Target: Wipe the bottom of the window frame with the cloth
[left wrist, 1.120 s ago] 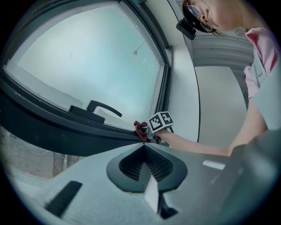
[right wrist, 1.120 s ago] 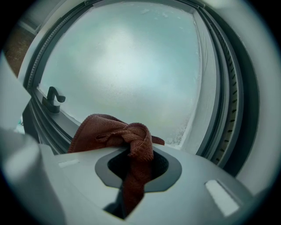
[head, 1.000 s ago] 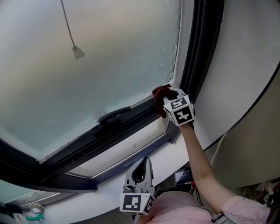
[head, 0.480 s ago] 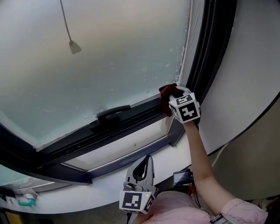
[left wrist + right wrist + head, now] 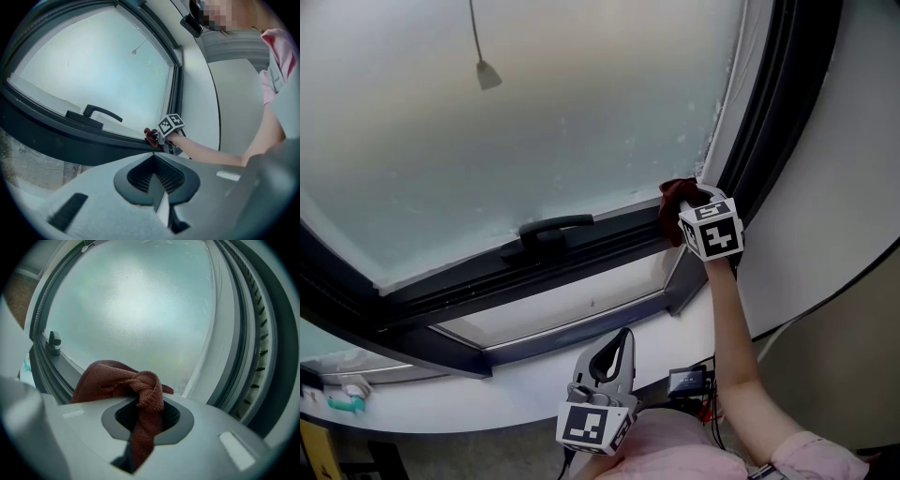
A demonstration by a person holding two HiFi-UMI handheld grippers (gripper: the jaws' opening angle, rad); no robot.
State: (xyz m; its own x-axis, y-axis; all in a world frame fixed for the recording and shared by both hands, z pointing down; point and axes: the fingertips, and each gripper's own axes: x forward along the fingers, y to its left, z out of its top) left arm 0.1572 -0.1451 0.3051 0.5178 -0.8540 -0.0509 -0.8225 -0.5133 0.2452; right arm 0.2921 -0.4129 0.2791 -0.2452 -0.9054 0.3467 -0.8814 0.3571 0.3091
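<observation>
Down at the bottom right corner of the window frame (image 5: 487,286), the rust-red cloth (image 5: 675,197) sits bunched against the dark bottom rail where it meets the upright side. The right gripper (image 5: 692,214) has its fingers clenched on the cloth. In the right gripper view a twisted strip of it runs down between them, and the rest spills out ahead as a loose fold toward the rail. The person's bare forearm (image 5: 727,328) reaches up to this gripper from a pink sleeve (image 5: 811,455) at the lower edge of the head view.

Left of the cloth along the same rail, a dark handle (image 5: 546,230) lies flat, well apart from it. Above the rail is the frosted pane (image 5: 581,122), with a thin pull cord (image 5: 487,71) hanging in front of it near the top. Below the frame runs a white sill (image 5: 469,403).

The left gripper (image 5: 611,349) is held low near the person's body, pointing up toward the sill. Its fingers are pressed together with nothing between them, and it touches neither frame nor cloth.
</observation>
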